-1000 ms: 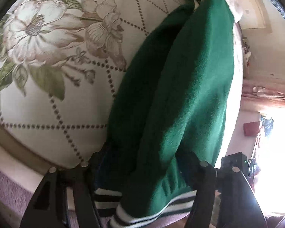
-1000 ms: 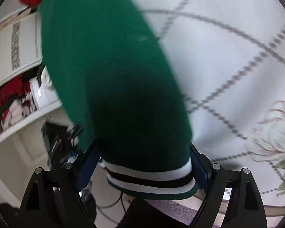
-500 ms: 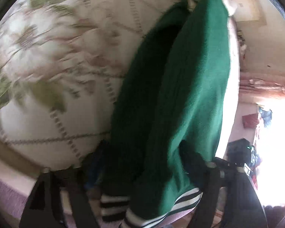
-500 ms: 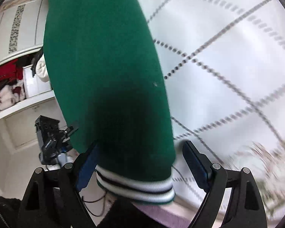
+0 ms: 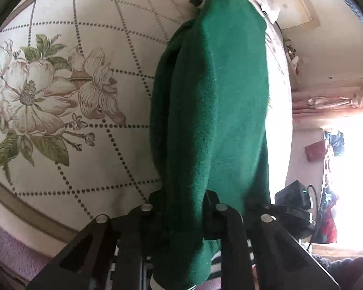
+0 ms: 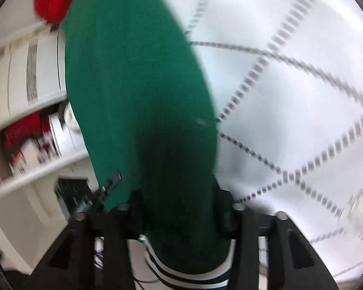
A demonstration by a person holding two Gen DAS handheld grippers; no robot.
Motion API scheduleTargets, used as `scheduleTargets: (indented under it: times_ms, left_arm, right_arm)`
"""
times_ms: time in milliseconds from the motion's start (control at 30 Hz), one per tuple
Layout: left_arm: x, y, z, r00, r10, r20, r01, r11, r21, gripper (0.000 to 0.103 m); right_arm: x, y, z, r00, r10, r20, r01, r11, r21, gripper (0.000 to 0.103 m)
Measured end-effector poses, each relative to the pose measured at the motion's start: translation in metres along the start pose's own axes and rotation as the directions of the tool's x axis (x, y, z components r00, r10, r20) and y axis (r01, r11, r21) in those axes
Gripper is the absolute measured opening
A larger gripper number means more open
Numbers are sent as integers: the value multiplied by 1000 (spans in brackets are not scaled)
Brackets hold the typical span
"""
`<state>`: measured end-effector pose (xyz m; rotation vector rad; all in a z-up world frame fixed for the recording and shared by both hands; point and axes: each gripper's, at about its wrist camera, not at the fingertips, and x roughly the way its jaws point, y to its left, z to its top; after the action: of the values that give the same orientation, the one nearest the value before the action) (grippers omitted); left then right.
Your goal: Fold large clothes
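Observation:
A large dark green fleece garment (image 5: 215, 111) with a black-and-white striped hem hangs stretched above the bed. My left gripper (image 5: 181, 205) is shut on one lower corner of it, the cloth bunched between the fingers. My right gripper (image 6: 179, 205) is shut on the other hem end of the green garment (image 6: 138, 91), with the striped band (image 6: 193, 273) hanging below the jaws. The right wrist view is blurred by motion.
A cream quilted bedspread (image 5: 84, 145) with a flower print lies under the garment. A red object (image 6: 53, 0) shows at the garment's far end. White shelves with red items (image 6: 24, 125) stand at left. A bright window (image 5: 346, 193) and black device (image 5: 295, 195) are at right.
Both grippers have closed tighter on the garment's hem. The cloth now hangs narrower and more gathered, and both views have shifted over the bedspread.

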<state>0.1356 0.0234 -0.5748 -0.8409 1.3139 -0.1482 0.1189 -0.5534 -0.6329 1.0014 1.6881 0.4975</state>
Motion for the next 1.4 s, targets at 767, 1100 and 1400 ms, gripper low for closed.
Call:
scheduleTargets:
  times_ms: [767, 1100, 1400]
  left_arm:
    - [17, 73, -68, 949, -113, -294, 50, 976, -212, 34]
    - [-51, -3, -72, 933, -88, -349, 44, 990, -132, 11]
    - [-141, -39, -2, 945, -167, -280, 35, 906, -422, 11]
  right_arm:
    - [-3, -92, -111, 932, -63, -357, 120, 983, 140, 65]
    - [-49, -54, -159, 922, 4, -387, 77, 978, 192, 14]
    - [-144, -10, -207, 880, 368, -300, -145, 810, 568, 14]
